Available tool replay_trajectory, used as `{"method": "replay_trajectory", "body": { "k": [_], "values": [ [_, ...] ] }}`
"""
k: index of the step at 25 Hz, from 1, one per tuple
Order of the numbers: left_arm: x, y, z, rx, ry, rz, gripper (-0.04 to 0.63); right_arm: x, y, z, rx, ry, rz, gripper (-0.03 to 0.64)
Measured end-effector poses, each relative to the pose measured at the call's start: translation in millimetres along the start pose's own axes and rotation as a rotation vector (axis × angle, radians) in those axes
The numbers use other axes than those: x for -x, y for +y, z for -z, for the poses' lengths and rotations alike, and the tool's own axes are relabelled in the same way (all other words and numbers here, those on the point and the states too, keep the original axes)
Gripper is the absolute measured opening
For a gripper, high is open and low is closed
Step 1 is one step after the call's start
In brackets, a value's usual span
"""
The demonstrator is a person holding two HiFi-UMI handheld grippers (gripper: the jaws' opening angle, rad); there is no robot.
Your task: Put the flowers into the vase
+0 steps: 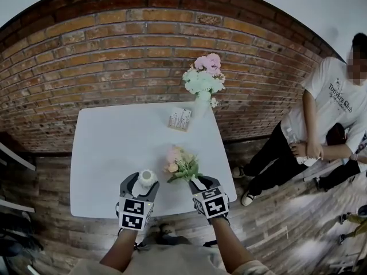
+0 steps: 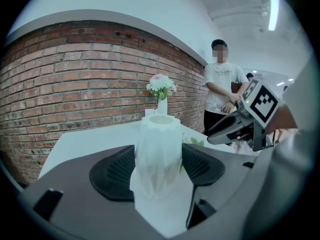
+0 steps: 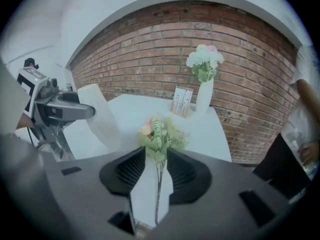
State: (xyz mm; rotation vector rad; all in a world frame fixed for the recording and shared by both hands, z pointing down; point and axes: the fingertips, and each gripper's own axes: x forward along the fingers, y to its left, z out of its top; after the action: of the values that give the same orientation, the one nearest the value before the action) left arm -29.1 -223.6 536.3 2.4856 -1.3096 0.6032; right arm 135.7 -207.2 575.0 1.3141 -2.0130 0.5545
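Base of the white vase [image 2: 159, 149] hidden behind the body of the left gripper [image 1: 141, 181]; upright near the front edge of the white table [image 1: 103, 153], between that gripper's wide-spread jaws, pads just beside its sides, not clamping, actual contact hard to judge. Lower stem of the flowers [image 3: 159, 134] cut off under the right gripper [image 3: 156, 174], running through its parted jaws unpinched, blooms lying on the table just right of the vase. Print on the small card [image 1: 180, 119] beside the far filled vase [image 1: 202, 103], and lettering on the bystander's shirt [image 1: 335, 93], too small to read.
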Motion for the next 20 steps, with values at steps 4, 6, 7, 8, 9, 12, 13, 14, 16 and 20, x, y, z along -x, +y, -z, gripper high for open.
{"method": "replay_trajectory", "body": {
  "k": [4,6,7,8,9,12,13,14,16,20],
  "values": [
    [0,0,0,-0.003,0.007,0.002,0.293,-19,3,12,0.031,0.131,-0.048,0.127],
    [0,0,-1,-0.007,0.008,0.004,0.293,-27,2,21,0.054,0.215,-0.058,0.126],
    [0,0,-2,-0.01,0.008,0.005,0.293,-31,2,25,0.066,0.253,-0.063,0.127],
    [1,0,-3,-0.013,0.008,0.006,0.293,-34,2,28,0.078,0.286,-0.07,0.127],
    [0,1,-3,-0.015,0.009,0.008,0.293,-38,2,31,0.089,0.317,-0.08,0.126],
    [0,0,-3,-0.017,0.011,0.011,0.293,-50,4,38,0.107,0.407,-0.119,0.126],
    [0,0,-3,-0.016,0.011,0.012,0.293,-54,3,40,0.105,0.434,-0.127,0.126],
    [1,0,-3,-0.016,0.011,0.012,0.293,-58,1,42,0.099,0.459,-0.132,0.126],
    [1,0,-2,-0.017,0.01,0.014,0.293,-65,-3,46,0.081,0.503,-0.136,0.126],
    [2,0,-2,-0.016,0.012,0.019,0.293,-77,-7,57,0.044,0.562,-0.144,0.126]
  ]
}}
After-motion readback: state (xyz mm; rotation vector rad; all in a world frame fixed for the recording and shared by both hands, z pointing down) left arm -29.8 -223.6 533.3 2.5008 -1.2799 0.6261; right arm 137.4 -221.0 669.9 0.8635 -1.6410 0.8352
